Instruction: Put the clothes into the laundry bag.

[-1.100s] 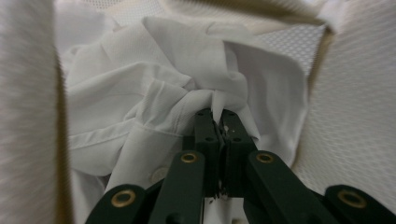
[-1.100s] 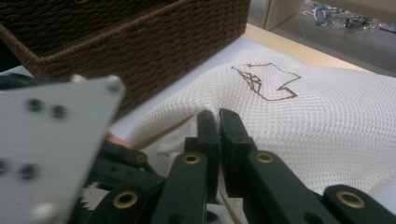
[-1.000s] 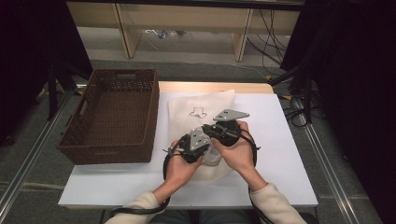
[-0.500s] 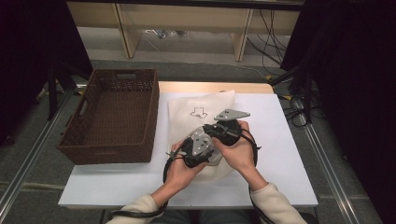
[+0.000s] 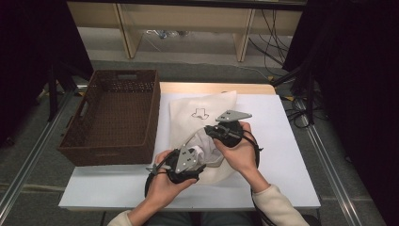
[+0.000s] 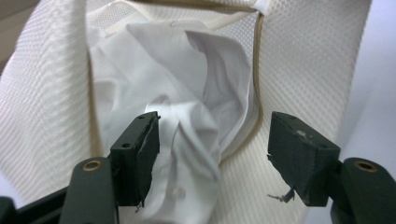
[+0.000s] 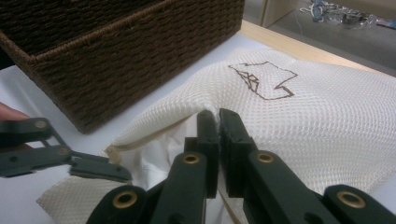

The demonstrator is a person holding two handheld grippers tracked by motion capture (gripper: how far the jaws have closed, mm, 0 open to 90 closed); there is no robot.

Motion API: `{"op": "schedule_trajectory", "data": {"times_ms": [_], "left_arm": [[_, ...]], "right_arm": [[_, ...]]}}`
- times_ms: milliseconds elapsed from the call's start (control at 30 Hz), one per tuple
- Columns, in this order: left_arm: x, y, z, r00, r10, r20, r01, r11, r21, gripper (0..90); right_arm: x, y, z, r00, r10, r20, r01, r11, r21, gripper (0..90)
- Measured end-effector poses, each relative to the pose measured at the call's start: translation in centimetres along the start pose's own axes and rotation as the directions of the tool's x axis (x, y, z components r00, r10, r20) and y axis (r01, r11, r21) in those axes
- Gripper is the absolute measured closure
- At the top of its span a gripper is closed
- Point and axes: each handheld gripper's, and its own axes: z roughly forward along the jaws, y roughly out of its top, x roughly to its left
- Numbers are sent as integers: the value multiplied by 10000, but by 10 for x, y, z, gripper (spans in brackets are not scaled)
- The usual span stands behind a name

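Note:
A cream mesh bag [image 5: 202,106] with a small outline drawing lies on the white table [image 5: 291,155]. A white shirt [image 5: 204,146] sits in the bag's open mouth. My right gripper [image 5: 211,131] is shut on the upper edge of that mouth and holds it lifted; in the right gripper view the right gripper [image 7: 218,119] pinches the bag [image 7: 289,121]. My left gripper [image 6: 212,135] is open and its jaws have just been opening. The shirt [image 6: 187,93] lies loose below and between them, not pressed. In the high view the left gripper [image 5: 200,155] stands just before the bag's mouth.
A dark brown woven basket [image 5: 108,155] stands at the table's left, beside the bag, and looks empty. The basket [image 7: 116,60] is close behind the bag's mouth in the right gripper view. Bare table lies to the right and along the near edge.
The left gripper's jaws opened and let go of the shirt. That hand drew back toward the near left, away from the bag's mouth. The right gripper kept still.

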Motion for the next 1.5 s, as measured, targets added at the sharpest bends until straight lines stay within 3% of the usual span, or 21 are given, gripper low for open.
{"op": "schedule_trajectory", "data": {"times_ms": [33, 67, 133, 267, 300, 333, 400, 433, 467, 533, 567, 800, 833, 1067, 1100, 1133, 1233, 1300, 1400, 1467, 1500], "left_arm": [[-1, -2, -2, 9998, -215, -33, 214, 9997, -97, 342], [0, -4, -5, 10000, -30, -59, 30, 10000, 13, 344], [-1, -8, -7, 9991, -402, -134, 402, 9992, 21, 345], [-2, -15, -5, 9989, -468, -65, 469, 9984, 300, 337], [0, -16, -5, 9997, -258, -19, 258, 9988, 414, 335], [-2, -17, -3, 9986, -516, -83, 518, 9982, 299, 331], [-1, -15, -4, 9993, -360, -89, 363, 9986, 384, 322], [-3, -15, -3, 9987, -501, -42, 502, 9985, 227, 314], [-3, -14, -5, 9995, -305, 7, 304, 9991, 297, 309], [-5, -14, -6, 9985, -539, -32, 539, 9984, 155, 288], [-4, -14, -7, 9995, -303, -31, 304, 9991, 297, 279], [-7, -13, -7, 9986, -515, -154, 518, 9984, 214, 213], [-6, -13, -6, 9995, -281, -145, 287, 9987, 412, 198], [-10, -11, 4, 9995, -182, -255, 202, 9967, 787, 156], [-11, -10, 6, 9991, -339, -247, 356, 9966, 741, 156], [-9, -10, 8, 9996, -185, -224, 204, 9958, 889, 156], [-8, -8, 15, 9987, -231, -462, 275, 9949, 974, 164], [-5, -7, 21, 9984, -28, -564, 97, 9925, 1217, 233], [-2, -8, 31, 9941, -446, -987, 545, 9935, 1002, 429], [1, -8, 37, 9949, -556, -844, 637, 9933, 967, 574], [3, -7, 39, 9962, -356, -791, 443, 9928, 1110, 650]], "right_arm": [[0, 0, 0, 10000, -42, -5, 42, 10000, -19, 887], [-1, 0, 0, 10000, -91, -36, 91, 10000, 9, 887], [-1, 0, 0, 9999, -116, -44, 116, 9999, -7, 887], [-2, 1, 0, 9998, -215, 41, 215, 9998, -1, 887], [0, 0, 0, 10000, -20, -4, 20, 10000, -6, 887], [-1, 0, 0, 10000, -97, -17, 97, 10000, -20, 887], [-2, 0, 0, 9998, -197, -38, 197, 9998, -24, 887], [-2, 0, 0, 9998, -194, -19, 194, 9998, -27, 886], [-2, 1, -1, 9996, -261, 66, 261, 9996, -49, 886], [-3, 1, -1, 9998, -198, 22, 198, 9998, -72, 887], [-3, 1, -1, 9997, -233, 101, 234, 9997, -72, 887], [-3, 1, -1, 9998, -180, -4, 180, 9998, -39, 887], [-3, 1, -1, 9997, -222, 71, 222, 9997, -86, 887], [-3, 1, -1, 9998, -183, -29, 183, 9998, -16, 887], [-3, 1, -1, 9997, -225, 56, 225, 9997, -31, 887], [-2, 0, -1, 9998, -176, -15, 176, 9998, -25, 887], [-2, 0, 0, 9997, -240, -9, 240, 9997, -15, 887], [-2, 0, 1, 9998, -193, -97, 192, 9998, -98, 887], [-1, 0, 0, 9999, -103, -129, 103, 9999, -9, 887], [0, 0, 0, 10000, -58, 20, 58, 10000, 20, 887], [-1, 0, 1, 9998, -191, 4, 191, 9998, -27, 887]]}}
